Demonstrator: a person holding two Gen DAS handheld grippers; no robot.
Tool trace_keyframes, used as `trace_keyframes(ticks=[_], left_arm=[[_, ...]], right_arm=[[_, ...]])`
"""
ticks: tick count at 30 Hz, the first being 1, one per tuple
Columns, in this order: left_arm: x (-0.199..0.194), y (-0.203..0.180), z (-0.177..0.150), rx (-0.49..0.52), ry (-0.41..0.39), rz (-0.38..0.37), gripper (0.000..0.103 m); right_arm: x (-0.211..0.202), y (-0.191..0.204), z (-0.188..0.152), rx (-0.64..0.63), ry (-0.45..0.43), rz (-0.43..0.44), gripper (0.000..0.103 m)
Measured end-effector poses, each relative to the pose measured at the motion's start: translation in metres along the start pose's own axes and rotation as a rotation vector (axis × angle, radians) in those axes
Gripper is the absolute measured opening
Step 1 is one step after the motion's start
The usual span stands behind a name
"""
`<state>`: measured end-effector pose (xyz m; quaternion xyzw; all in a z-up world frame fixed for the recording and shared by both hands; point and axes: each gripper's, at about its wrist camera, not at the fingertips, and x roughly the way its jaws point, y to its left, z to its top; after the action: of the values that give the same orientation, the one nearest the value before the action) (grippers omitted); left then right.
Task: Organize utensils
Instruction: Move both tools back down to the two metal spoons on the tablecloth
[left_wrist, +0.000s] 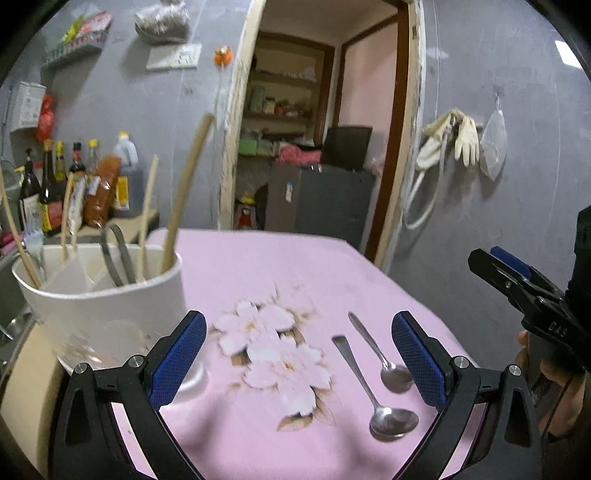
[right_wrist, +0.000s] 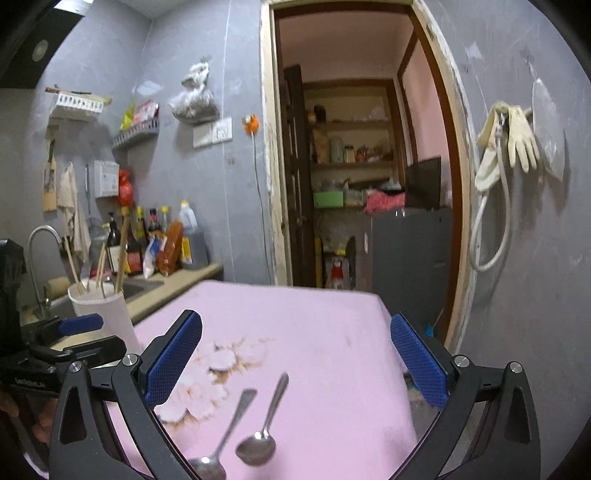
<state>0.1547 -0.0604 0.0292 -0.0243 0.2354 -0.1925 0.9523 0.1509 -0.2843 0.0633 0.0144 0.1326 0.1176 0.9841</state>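
Note:
Two metal spoons lie side by side on the pink flowered tablecloth (left_wrist: 258, 266). The longer spoon (left_wrist: 373, 395) is nearer, the shorter spoon (left_wrist: 384, 358) just right of it; both handles point away. In the right wrist view they show as the longer spoon (right_wrist: 221, 439) and the shorter spoon (right_wrist: 264, 432). A white utensil holder (left_wrist: 107, 306) with chopsticks and grey tongs stands at the table's left. My left gripper (left_wrist: 299, 354) is open above the cloth, with the spoons near its right finger. My right gripper (right_wrist: 295, 358) is open above both spoons and holds nothing.
A counter (right_wrist: 177, 284) with sauce bottles and a sink with a tap (right_wrist: 40, 236) runs along the left wall. Behind the table an open doorway (right_wrist: 354, 184) leads to shelves and a grey cabinet. Rubber gloves (right_wrist: 517, 140) and a hose hang on the right wall.

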Motion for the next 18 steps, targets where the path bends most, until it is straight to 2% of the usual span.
trace_keyframes(ticks=[7, 12, 15, 18], left_arm=[[0.021, -0.002, -0.009, -0.013, 0.101, -0.013, 0.098], [0.037, -0.001, -0.011, -0.013, 0.194, -0.025, 0.098], [0.045, 0.002, -0.013, -0.025, 0.248, -0.042, 0.098], [0.052, 0.006, -0.014, -0.036, 0.293, -0.052, 0.098]], right_arm=[[0.020, -0.018, -0.015, 0.039, 0.130, 0.019, 0.103], [0.036, -0.023, -0.024, 0.055, 0.239, 0.035, 0.098], [0.046, -0.026, -0.031, 0.063, 0.307, 0.055, 0.090], [0.056, -0.028, -0.038, 0.077, 0.379, 0.093, 0.077]])
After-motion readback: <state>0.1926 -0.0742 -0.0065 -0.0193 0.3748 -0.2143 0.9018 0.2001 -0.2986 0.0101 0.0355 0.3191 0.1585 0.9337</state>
